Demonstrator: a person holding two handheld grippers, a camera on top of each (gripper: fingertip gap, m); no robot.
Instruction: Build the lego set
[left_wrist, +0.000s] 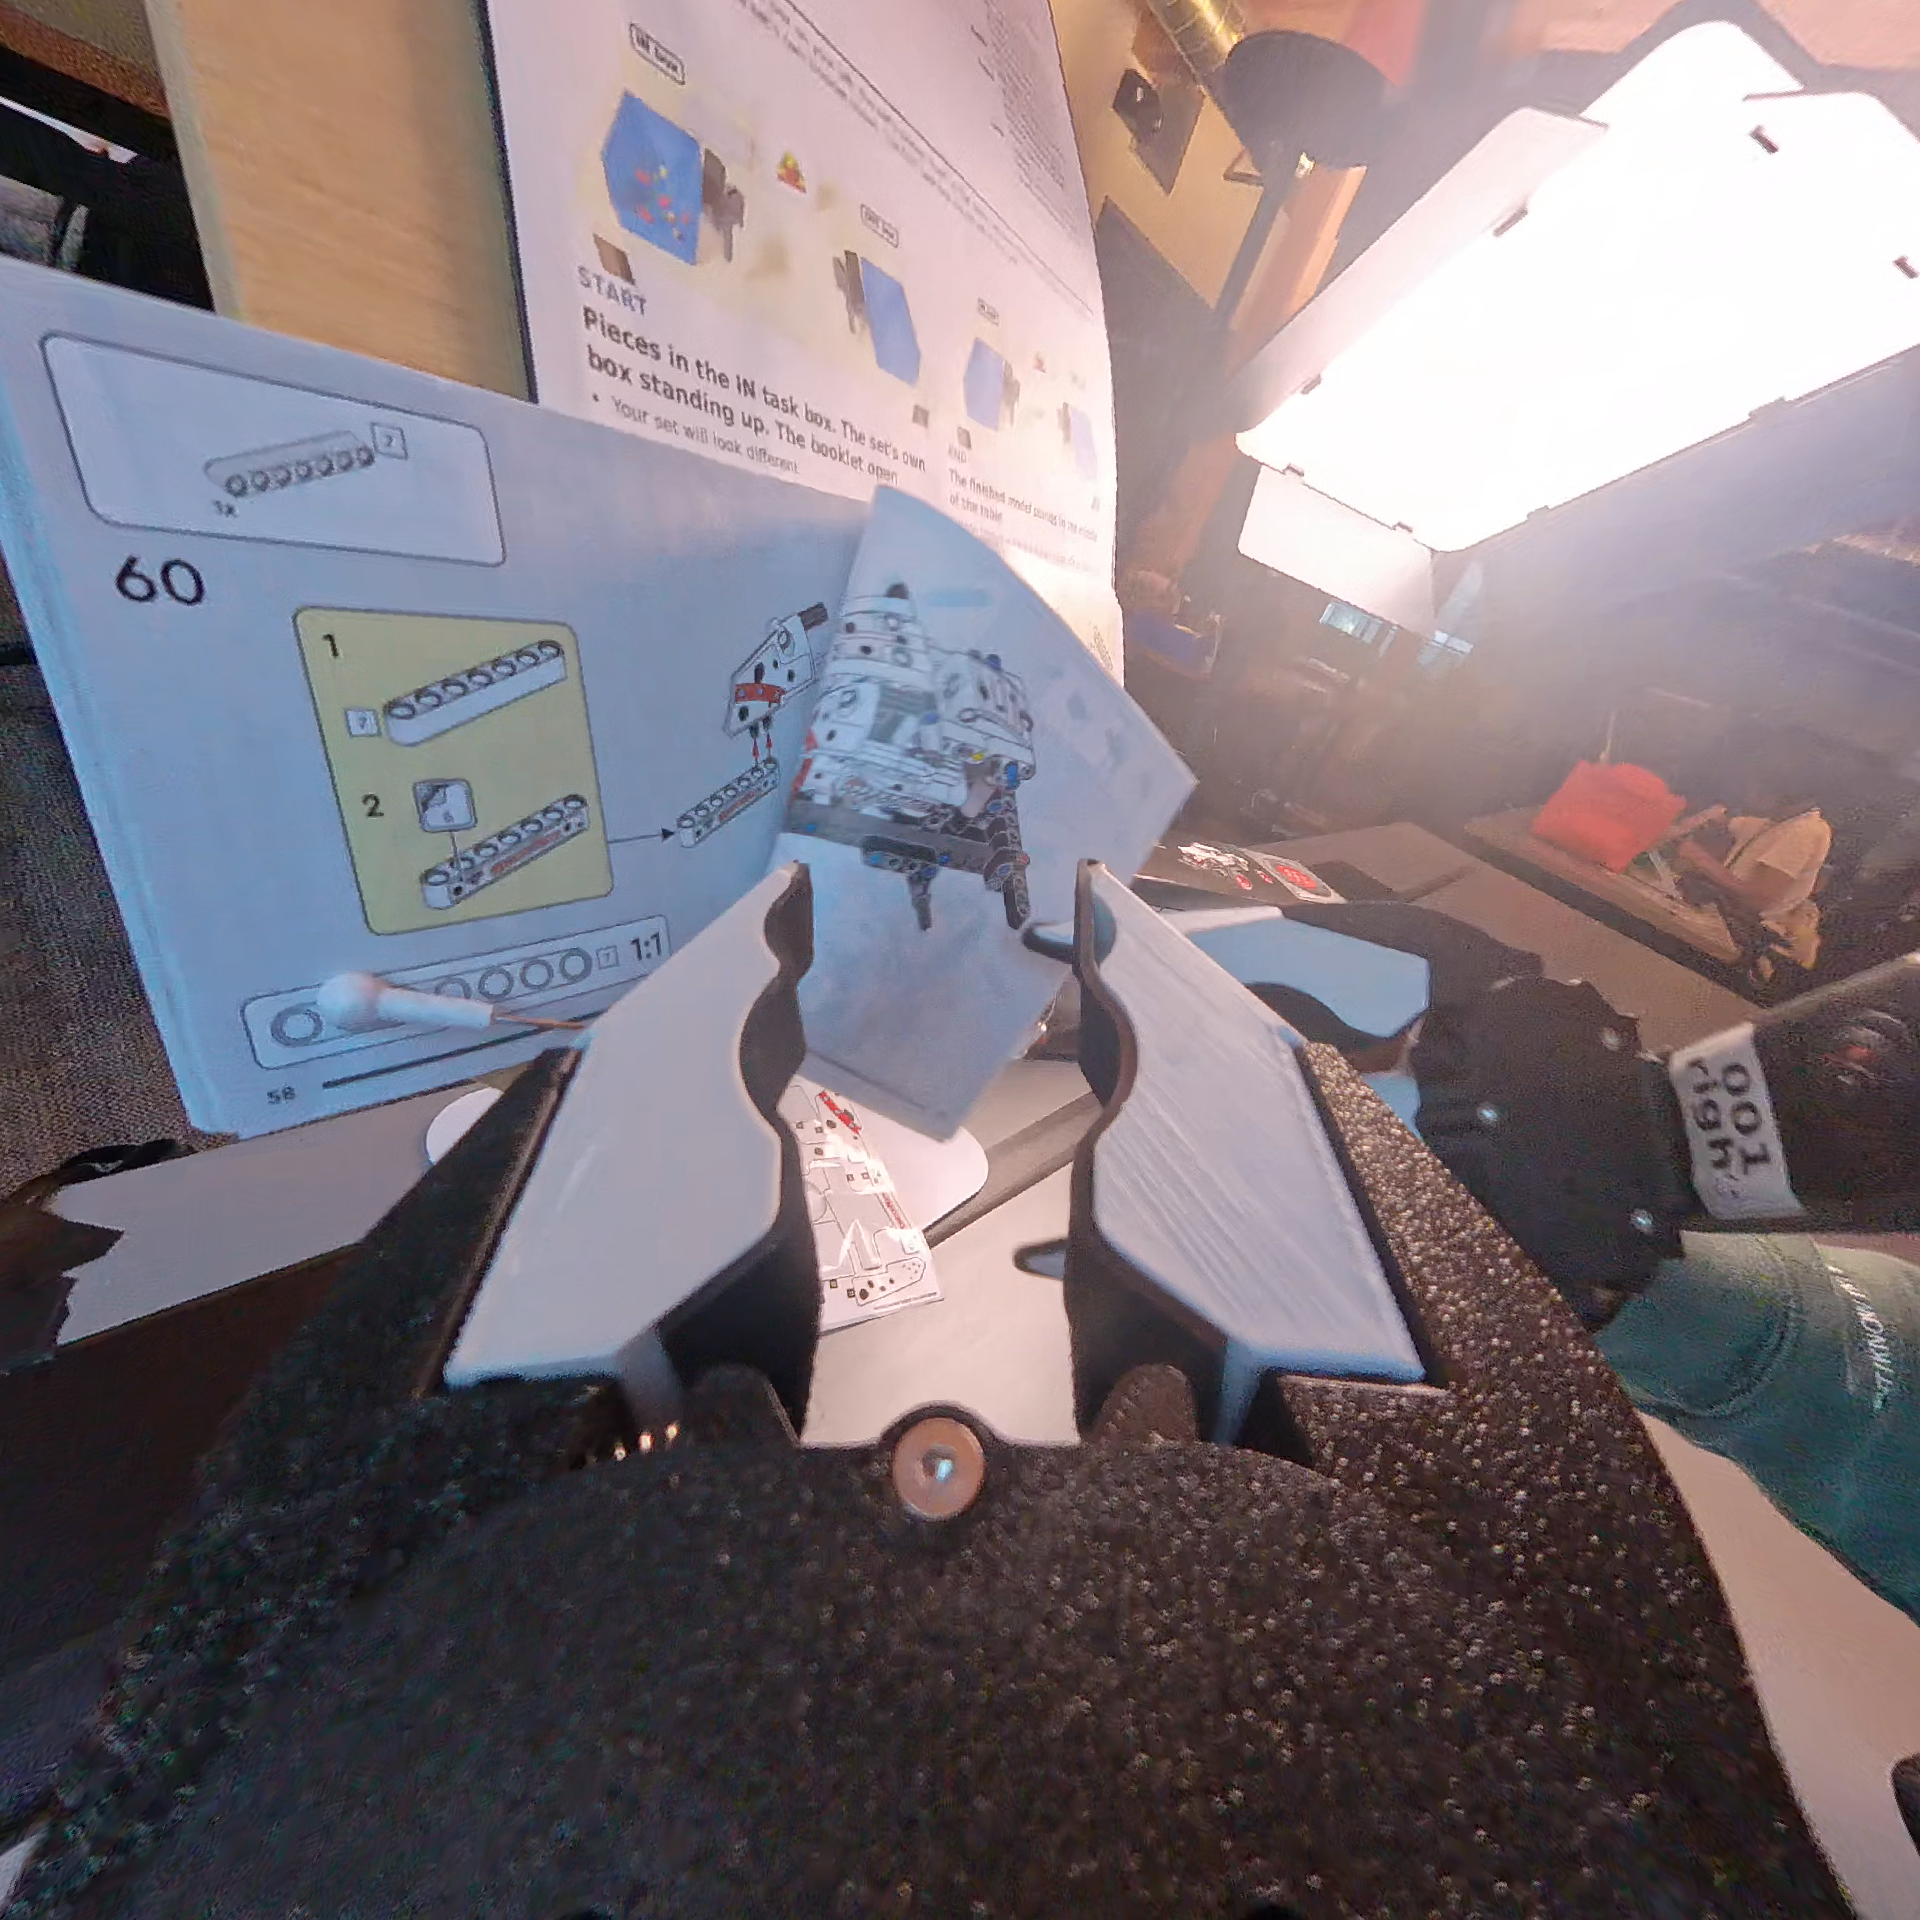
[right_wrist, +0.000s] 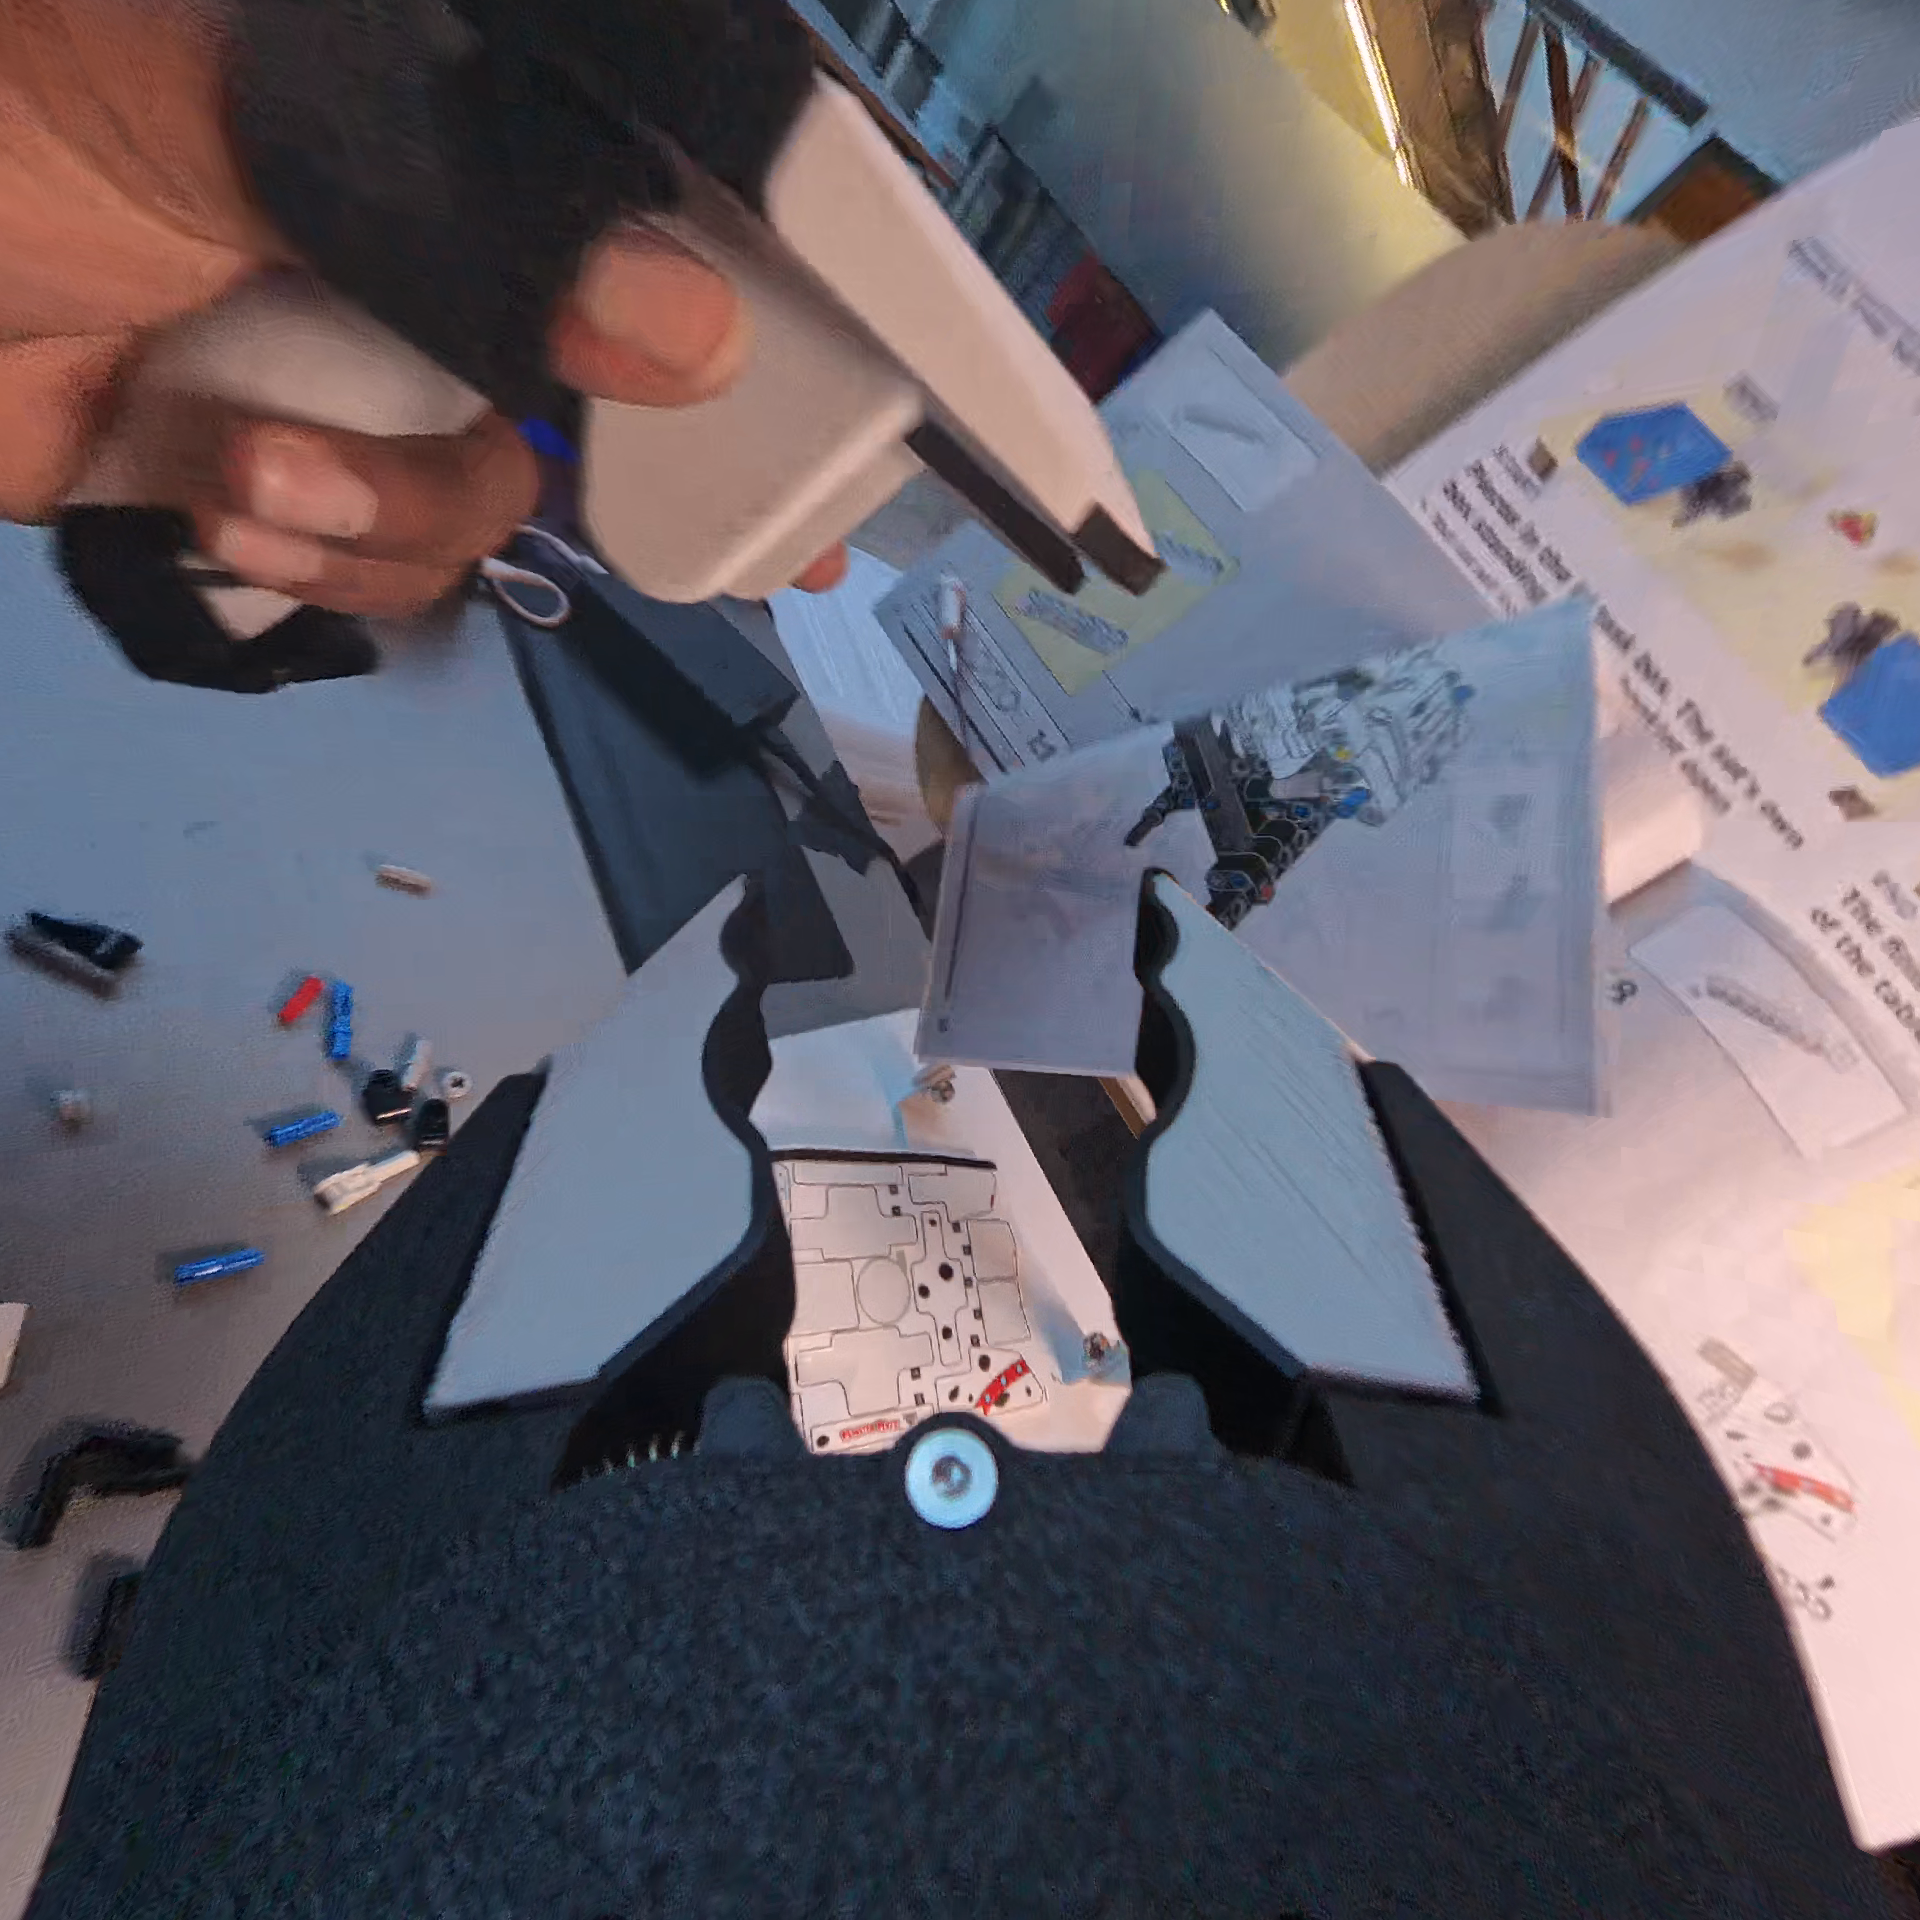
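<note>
The instruction booklet (left_wrist: 343, 727) stands open on a black stand (right_wrist: 665, 748). One of its pages (left_wrist: 935, 831) hangs mid-turn, curled and blurred. My left gripper (left_wrist: 940, 894) is open, and the page shows through the gap between its fingers without touching them. My right gripper (right_wrist: 948, 904) is open and empty; the same page (right_wrist: 1351, 914) lies just beyond its right fingertip. A sticker sheet (right_wrist: 904, 1309) lies flat on the table below both grippers, and it also shows in the left wrist view (left_wrist: 862, 1195). Several loose Lego pieces (right_wrist: 332, 1081) lie scattered at the left.
A large printed sheet (left_wrist: 810, 260) stands behind the booklet. A white-tipped pin (left_wrist: 395, 1003) rests against the booklet's lower edge. A gloved hand (left_wrist: 1538, 1091) is at the right. The left gripper (right_wrist: 1117, 556) and the hand holding it fill the upper left of the right wrist view. About 6 cm separates my left fingertips from my right. About 8 cm separates my left fingertips from the white-tipped pin (left_wrist: 395, 1003).
</note>
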